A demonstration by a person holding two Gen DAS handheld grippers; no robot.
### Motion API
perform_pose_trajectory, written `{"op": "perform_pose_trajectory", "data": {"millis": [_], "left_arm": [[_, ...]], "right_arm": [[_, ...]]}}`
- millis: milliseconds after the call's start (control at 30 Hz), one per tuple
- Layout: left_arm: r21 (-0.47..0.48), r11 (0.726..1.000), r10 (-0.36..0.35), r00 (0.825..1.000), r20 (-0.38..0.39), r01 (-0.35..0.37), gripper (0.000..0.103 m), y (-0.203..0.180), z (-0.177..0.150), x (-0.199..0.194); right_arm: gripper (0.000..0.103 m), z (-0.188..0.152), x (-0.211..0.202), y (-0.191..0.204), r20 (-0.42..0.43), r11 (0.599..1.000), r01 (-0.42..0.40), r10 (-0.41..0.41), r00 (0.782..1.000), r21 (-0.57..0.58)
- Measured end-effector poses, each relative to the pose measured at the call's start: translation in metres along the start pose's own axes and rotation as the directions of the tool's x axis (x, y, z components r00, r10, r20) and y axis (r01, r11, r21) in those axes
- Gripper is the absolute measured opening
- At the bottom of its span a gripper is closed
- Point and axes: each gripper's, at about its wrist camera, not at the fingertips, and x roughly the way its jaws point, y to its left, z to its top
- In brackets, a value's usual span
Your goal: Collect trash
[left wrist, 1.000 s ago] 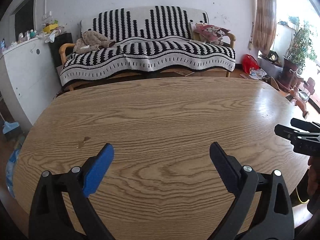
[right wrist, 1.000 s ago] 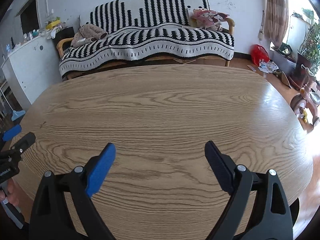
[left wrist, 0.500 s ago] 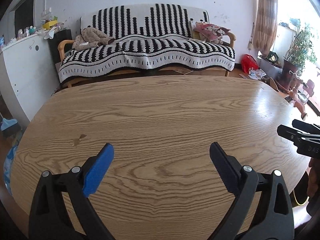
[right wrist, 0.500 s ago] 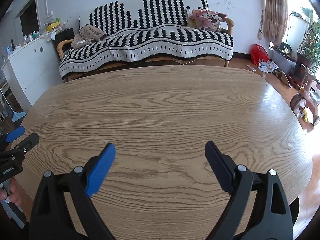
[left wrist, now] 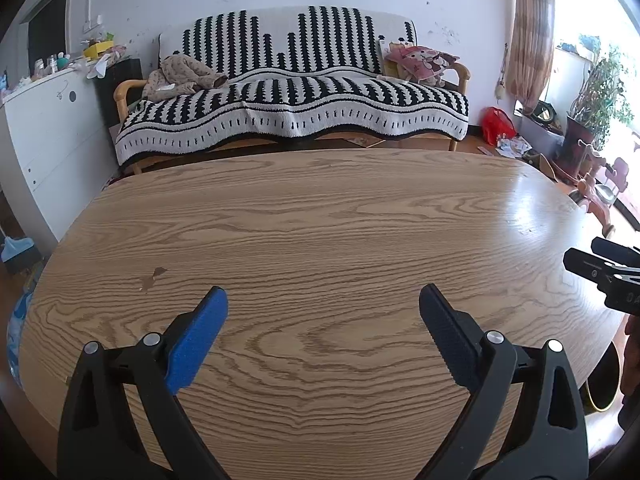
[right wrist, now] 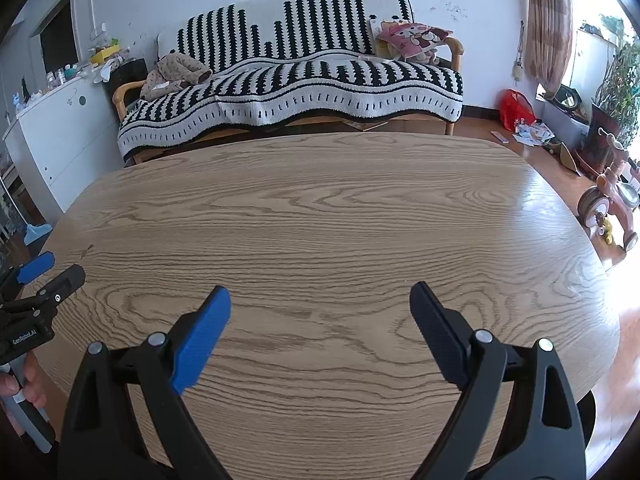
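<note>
My left gripper (left wrist: 322, 300) is open and empty above the near side of an oval wooden table (left wrist: 320, 220). My right gripper (right wrist: 318, 300) is also open and empty above the same table (right wrist: 320, 208). Each gripper shows at the edge of the other's view: the right one in the left wrist view (left wrist: 600, 264), the left one in the right wrist view (right wrist: 48, 272). A small brown mark (left wrist: 152, 278) lies on the tabletop at the left. Scattered paper scraps (right wrist: 532, 132) lie on the floor at the far right, beside a red bag (right wrist: 516, 108).
A sofa with a black-and-white striped blanket (left wrist: 292, 112) stands behind the table. A white cabinet (left wrist: 44, 132) is at the left. Potted plants (left wrist: 600, 92) and a pink tricycle (right wrist: 608, 208) stand at the right. A dark round bin (left wrist: 604, 380) shows below the table's right edge.
Both views have shifted only slightly; the table has slid a little in the left wrist view. Both grippers stay open and empty.
</note>
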Motion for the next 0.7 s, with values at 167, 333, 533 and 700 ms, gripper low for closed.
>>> {"op": "perform_pose_trajectory", "data": {"millis": [167,333,533,700], "left_arm": [[0.005,1.000,0.001,1.000,0.001,-0.001,0.093,-0.0034,-0.0015,-0.0010],[0.006,1.000,0.001,1.000,0.000,-0.001,0.093,-0.0060,-0.0015,-0.0016],[0.007,1.000,-0.001,1.000,-0.002,0.001,0.093,-0.0070,-0.0007,-0.0014],[0.006,1.000,0.001,1.000,0.000,-0.001,0.093,-0.0081,-0.0011,-0.0031]], "right_arm": [[0.088,0.0000,-0.0015,-0.0021,0.000,1.000,0.001,-0.001,1.000,0.000],[0.088,-0.0002,-0.0025,-0.0031,0.001,1.000,0.001,-0.001,1.000,-0.002],[0.088,-0.0001,-0.0030,-0.0034,0.001,1.000,0.000,0.000,1.000,-0.003],[0.088,0.0003,-0.0033,-0.0041,0.000,1.000,0.002,-0.002,1.000,-0.003]]}}
